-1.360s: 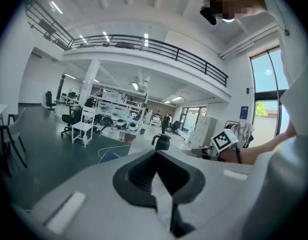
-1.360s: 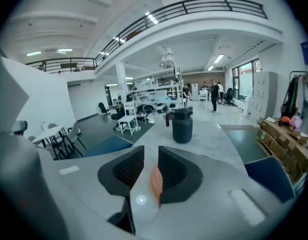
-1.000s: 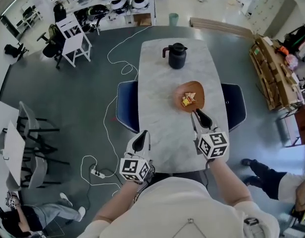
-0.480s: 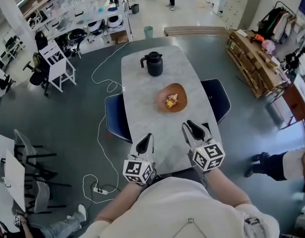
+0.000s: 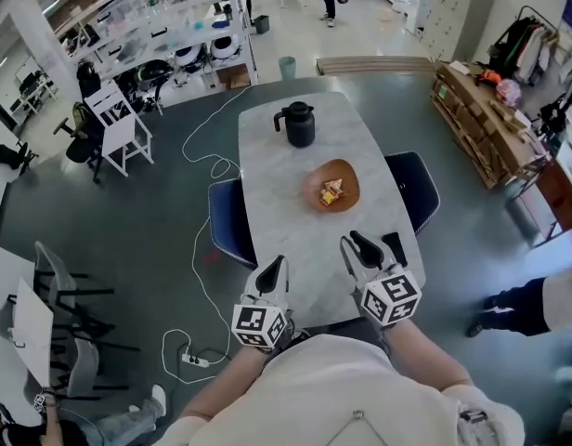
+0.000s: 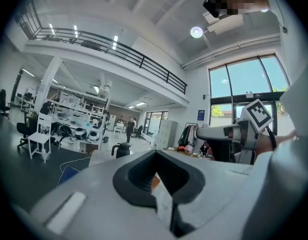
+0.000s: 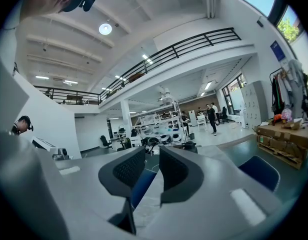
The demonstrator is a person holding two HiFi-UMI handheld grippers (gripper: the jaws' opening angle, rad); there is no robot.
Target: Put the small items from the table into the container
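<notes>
One worktop (image 5: 286,221) has the left gripper (image 5: 275,268) and right gripper (image 5: 357,244) held level, side by side, over its near edge. Left fingers (image 6: 139,176) are closed on nothing, right fingers (image 7: 179,174) slightly apart and empty. Farther along stand one jug (image 5: 299,124) and one bowl (image 5: 349,179) holding a few small items (image 5: 331,193).

Nothing legible so far, not a single word or number. The marker cube (image 5: 259,324) on the left gripper (image 5: 273,269) carries black-and-white square patterns only, no letters and no digits. It's the same on the second cube (image 5: 391,297), on the right gripper (image 5: 371,247). There's a blue sign (image 5: 571,12) on the far wall at the right edge of the head view, with pale marks on it that are far too small to read. Both gripper views catch a blue sign too, and it's no clearer there.
</notes>
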